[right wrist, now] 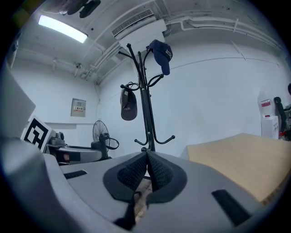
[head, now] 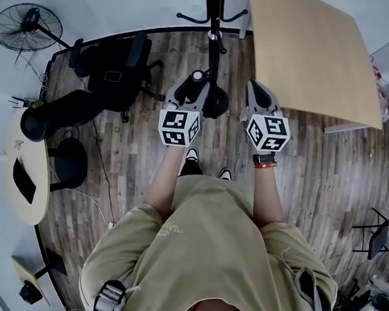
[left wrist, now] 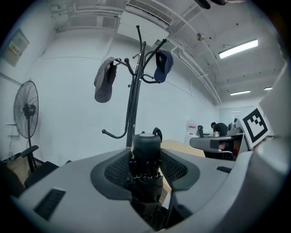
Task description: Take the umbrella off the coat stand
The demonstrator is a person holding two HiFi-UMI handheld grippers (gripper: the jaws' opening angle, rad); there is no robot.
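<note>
One coat stand (head: 213, 12) stands at 12 o'clock; the folded umbrella (left wrist: 146, 150) is before it, clamped in the left gripper (head: 191, 91), while the right gripper (right wrist: 146, 166) is closed, empty. Better pull straight toward 6 o'clock with firm grip, clear of the lower hooks (left wrist: 111, 135)

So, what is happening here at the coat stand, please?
A person stands facing the coat stand with a gripper in each hand. The left gripper has its jaws closed on a folded black umbrella, held upright and apparently clear of the stand's hooks. The right gripper is beside it, jaws together and empty. A grey cap and a blue cap hang on the upper hooks.
</note>
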